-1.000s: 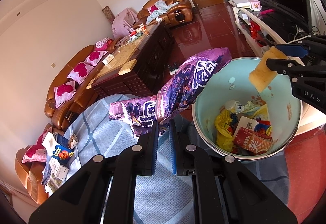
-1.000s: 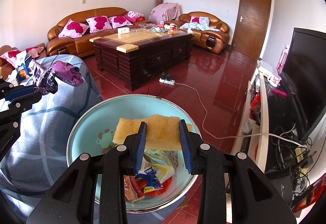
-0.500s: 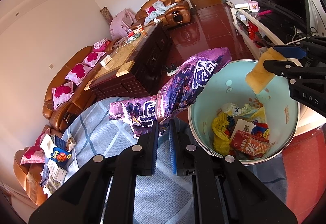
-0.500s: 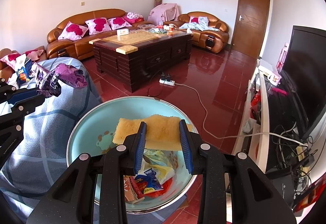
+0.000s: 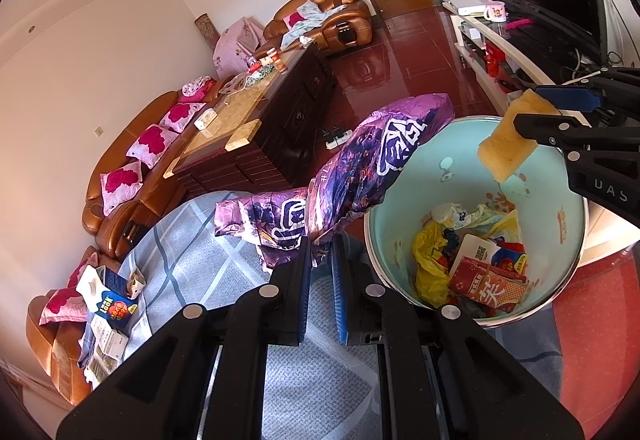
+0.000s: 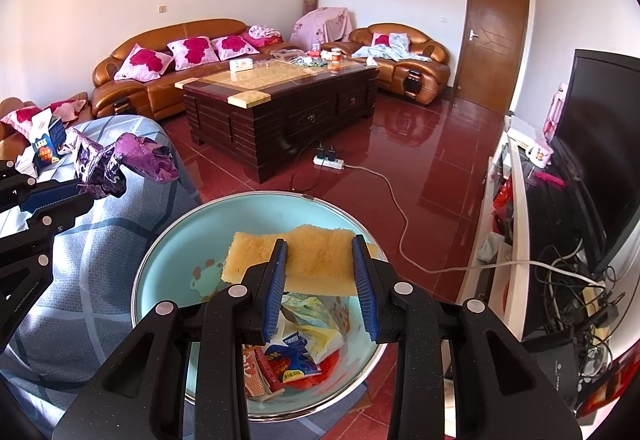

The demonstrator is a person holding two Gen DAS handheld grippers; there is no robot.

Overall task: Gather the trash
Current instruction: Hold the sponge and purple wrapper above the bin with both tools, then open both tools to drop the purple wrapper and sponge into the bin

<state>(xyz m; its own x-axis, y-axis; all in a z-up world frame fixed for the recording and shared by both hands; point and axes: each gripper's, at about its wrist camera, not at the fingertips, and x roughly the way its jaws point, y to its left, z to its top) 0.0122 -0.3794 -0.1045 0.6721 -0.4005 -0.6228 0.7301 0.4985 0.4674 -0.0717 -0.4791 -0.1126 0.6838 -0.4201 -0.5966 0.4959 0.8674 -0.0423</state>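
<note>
- our right gripper [image 6: 320, 260] clamps a yellow sponge [image 6: 308, 260] above the bin's rim [image 6: 160, 260].
- our left gripper [image 5: 320, 256] pinches a crinkled purple wrapper [image 5: 360, 167] beside it.

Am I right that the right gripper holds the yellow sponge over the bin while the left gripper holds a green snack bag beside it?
Not quite: the snack bag in the left gripper is purple, as the left wrist view shows. The right gripper does hold the yellow sponge over the bin.

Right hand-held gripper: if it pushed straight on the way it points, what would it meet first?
Probably the trash lying in the bin; the right hand-held gripper, shut on the sponge, points down into it. Depth is unclear.
</note>
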